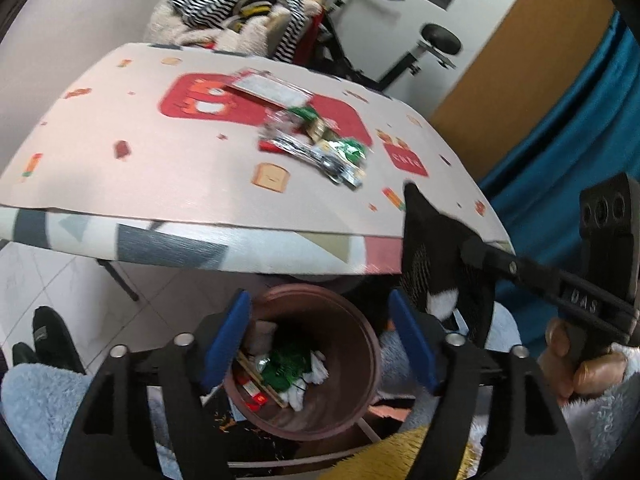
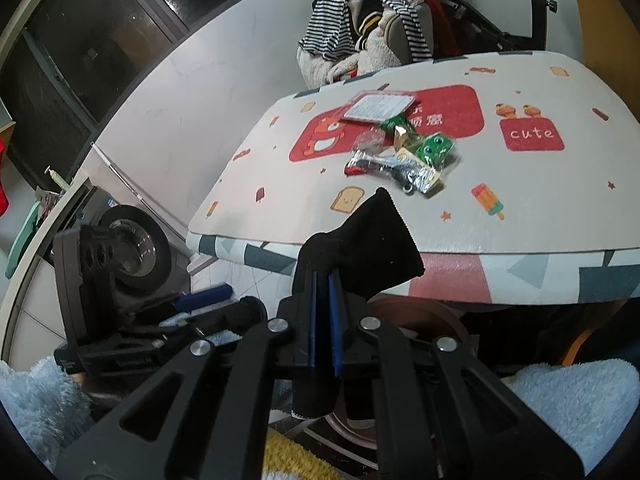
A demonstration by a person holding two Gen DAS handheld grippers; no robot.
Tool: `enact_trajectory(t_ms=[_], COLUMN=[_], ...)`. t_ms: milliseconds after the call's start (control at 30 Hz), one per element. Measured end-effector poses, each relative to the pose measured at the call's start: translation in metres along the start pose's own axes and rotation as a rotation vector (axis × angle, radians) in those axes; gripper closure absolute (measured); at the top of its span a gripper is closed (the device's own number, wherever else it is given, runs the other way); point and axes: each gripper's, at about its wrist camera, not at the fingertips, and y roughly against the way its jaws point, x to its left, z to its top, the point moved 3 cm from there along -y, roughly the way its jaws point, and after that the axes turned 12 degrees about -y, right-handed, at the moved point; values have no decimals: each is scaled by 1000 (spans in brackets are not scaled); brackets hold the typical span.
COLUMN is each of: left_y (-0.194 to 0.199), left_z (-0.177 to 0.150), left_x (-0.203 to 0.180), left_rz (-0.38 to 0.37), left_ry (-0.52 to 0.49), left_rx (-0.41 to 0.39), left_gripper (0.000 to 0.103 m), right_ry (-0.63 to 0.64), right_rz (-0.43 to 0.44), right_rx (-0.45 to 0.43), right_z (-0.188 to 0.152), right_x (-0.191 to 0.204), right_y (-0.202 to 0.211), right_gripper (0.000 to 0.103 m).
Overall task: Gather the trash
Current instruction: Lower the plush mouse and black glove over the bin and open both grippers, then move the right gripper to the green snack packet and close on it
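Right gripper (image 2: 325, 320) is clamped on a black sock (image 2: 360, 240), which sticks up and forward. The bin (image 1: 320, 360) sits below and just left of it, directly under the left gripper (image 1: 320, 344), jaws wide apart and empty. The wrapper pile (image 2: 404, 156) lies ahead on the table (image 2: 520, 232).

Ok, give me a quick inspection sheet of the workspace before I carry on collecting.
Surface: table with a patterned cloth.
Job's things: wrapper pile on the table; brown bin on the floor below its edge, already holding trash.
Clutter: clothes heap behind the table.
Grippers: left gripper open above the bin; right gripper shut on a black sock.
Cables: nothing seen.
Surroundings: exercise bike, blue curtain.
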Motion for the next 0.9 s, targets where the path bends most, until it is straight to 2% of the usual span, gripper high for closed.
enact_trajectory(t_ms=[100,267,500,533,633,667,700,767,900], left_y=[5,4,2,2,0,0,-1,-3,-5], left_z=[1,2,2,2,1,1,1,0,0], left_x=[6,9,10,11,12,12,13,13,15], left_rz=[32,43,48,49,51,53,55,58,60], left_ry=[23,30,33,36,42,44,45,48,52], left_rx=[-18,-16,-9,-7,-4,-2,1,6,12], left_gripper=[24,23,23,23,23,23,23,23,21], right_ry=[-8,-42,-51,-52,-60,-60,-60,-63,-83], right_rz=[-11,-56,-113,-120,-134,-143,-149,-175,-198], right_rx=[41,134,177,177,171,162,158,149,171], right_z=[-5,-12,-21,-22,-22,-22,-21,-21,-19], right_x=[-1,-7,-13,-14,-17,-17,-18,-21,-28], right_y=[-6,-24,-35,-36,-35,-34,-35,-35,-39], right_gripper=[93,93,89,83,56,36,23,8,6])
